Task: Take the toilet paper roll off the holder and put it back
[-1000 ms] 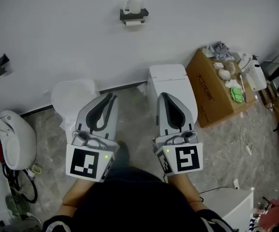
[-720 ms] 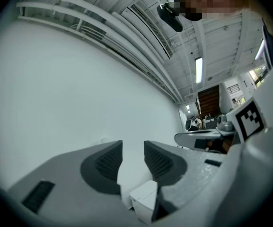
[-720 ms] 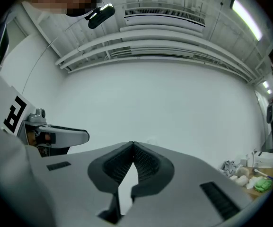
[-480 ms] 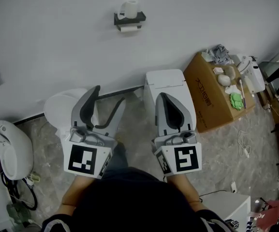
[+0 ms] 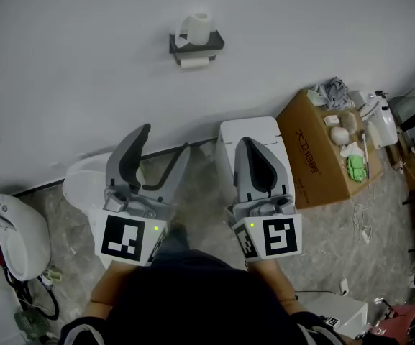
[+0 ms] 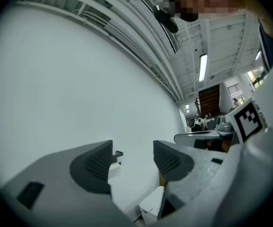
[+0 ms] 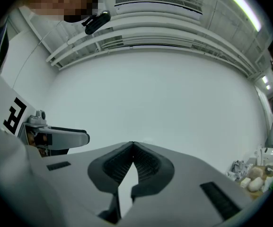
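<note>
A white toilet paper roll (image 5: 198,26) stands on a black wall holder (image 5: 196,45), high on the white wall in the head view. My left gripper (image 5: 162,146) is open and its jaws have just been opening, with nothing between them. It points at the wall well short of the holder. In the left gripper view the holder (image 6: 118,153) shows small and far off between the jaws of the left gripper (image 6: 133,150). My right gripper (image 5: 254,144) is shut and empty above the toilet tank. In its own view the right gripper (image 7: 133,144) faces bare wall.
A white toilet tank (image 5: 230,131) stands against the wall under the right gripper. An open cardboard box (image 5: 315,153) of odds and ends sits to its right. A white bin (image 5: 81,185) and a white rounded appliance (image 5: 9,228) are at the left.
The left jaws went from shut to wide open. Both grippers moved forward toward the wall, and the holder now looks larger and nearer. The right gripper stayed shut.
</note>
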The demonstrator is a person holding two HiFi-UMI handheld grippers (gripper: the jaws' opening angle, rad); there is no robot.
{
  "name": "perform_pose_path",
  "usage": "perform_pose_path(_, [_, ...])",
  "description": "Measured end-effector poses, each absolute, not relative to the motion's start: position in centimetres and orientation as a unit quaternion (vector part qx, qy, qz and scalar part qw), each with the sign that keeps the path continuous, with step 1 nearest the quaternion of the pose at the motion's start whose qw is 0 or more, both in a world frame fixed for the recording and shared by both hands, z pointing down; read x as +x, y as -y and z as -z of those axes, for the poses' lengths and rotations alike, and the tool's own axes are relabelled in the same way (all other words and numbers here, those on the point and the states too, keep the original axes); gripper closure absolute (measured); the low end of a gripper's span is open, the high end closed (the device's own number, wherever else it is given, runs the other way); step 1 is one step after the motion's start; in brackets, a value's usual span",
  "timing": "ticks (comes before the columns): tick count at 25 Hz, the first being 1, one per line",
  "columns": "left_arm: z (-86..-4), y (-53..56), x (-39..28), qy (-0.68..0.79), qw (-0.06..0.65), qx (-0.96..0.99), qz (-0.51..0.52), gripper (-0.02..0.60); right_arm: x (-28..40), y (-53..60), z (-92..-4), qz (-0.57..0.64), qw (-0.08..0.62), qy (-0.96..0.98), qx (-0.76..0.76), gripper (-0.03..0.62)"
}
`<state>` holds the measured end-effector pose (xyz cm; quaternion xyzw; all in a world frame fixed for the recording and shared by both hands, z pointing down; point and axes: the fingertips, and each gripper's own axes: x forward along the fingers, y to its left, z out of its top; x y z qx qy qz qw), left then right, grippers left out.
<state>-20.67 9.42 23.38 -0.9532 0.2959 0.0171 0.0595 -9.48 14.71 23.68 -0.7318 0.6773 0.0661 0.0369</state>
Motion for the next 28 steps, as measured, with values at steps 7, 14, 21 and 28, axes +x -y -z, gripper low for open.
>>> perform_pose_path(7, [-23.5,-4.1,-18.3,-0.278,0.061,-0.959,-0.017,0.330,-7.3,-9.6,-23.9,-0.061,0.035,-0.667,-0.742,0.579])
perform_pose_path(14, [-24.5,-0.2,-17.0,-0.267,0.045,-0.963,-0.008,0.330,-5.9,-5.3,-24.4,-0.060,0.029,-0.662,-0.746,0.579])
perform_pose_path(21, [-25.1,2.8,-16.3,-0.261,0.043,-0.964,-0.009,0.331,-4.7,-2.4,-24.8,-0.062,0.025,-0.654,-0.754,0.579])
perform_pose_path(28, [-25.2,4.0,-15.7,-0.257,0.043,-0.965,-0.014,0.331,-4.2,-1.2,-24.6,-0.068,0.021,-0.653,-0.754,0.579])
